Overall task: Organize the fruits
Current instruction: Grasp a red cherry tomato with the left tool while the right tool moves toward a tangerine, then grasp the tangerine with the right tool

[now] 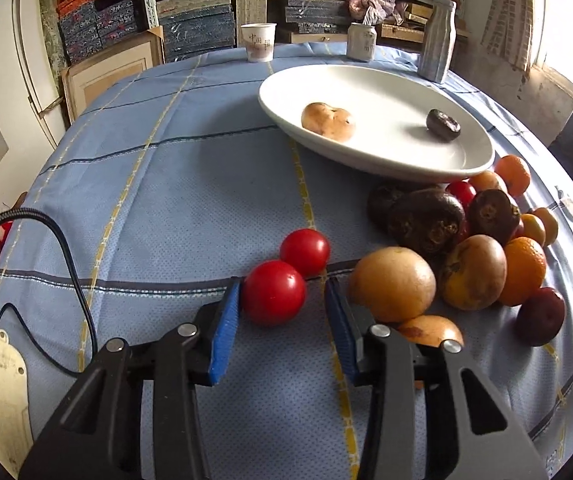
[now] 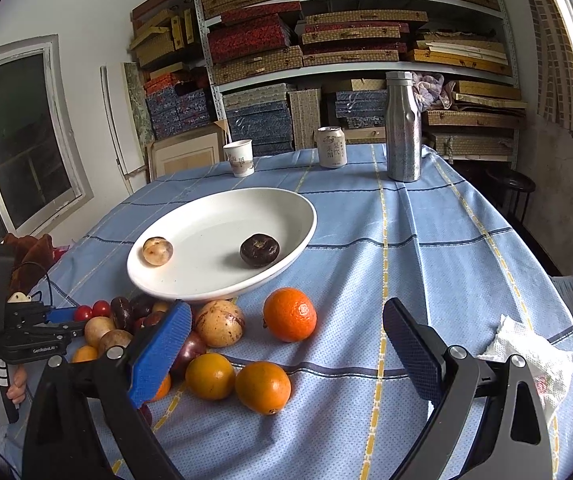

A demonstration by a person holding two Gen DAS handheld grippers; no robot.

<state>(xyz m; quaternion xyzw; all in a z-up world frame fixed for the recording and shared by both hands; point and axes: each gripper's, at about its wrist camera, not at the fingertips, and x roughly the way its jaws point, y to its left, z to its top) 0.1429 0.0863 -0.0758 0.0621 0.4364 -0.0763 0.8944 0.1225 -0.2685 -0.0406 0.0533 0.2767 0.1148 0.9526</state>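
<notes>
- My left gripper [image 1: 282,300], bottom centre of its view, straddles the near red tomato [image 1: 273,292]: left pad touching, right pad apart, so nothing is pinched.
- White plate [image 1: 426,160], upper right there, holds two fruits.
- My right gripper [image 2: 286,344] hangs spread wide, empty, below an orange [image 2: 289,314].

Left gripper [image 1: 282,296] tilted steeply down, fingers [image 1: 226,320] narrowly parted. Right gripper [image 2: 286,344] angled gently down, fingers [image 2: 162,352] spread wide, nothing between.
</notes>
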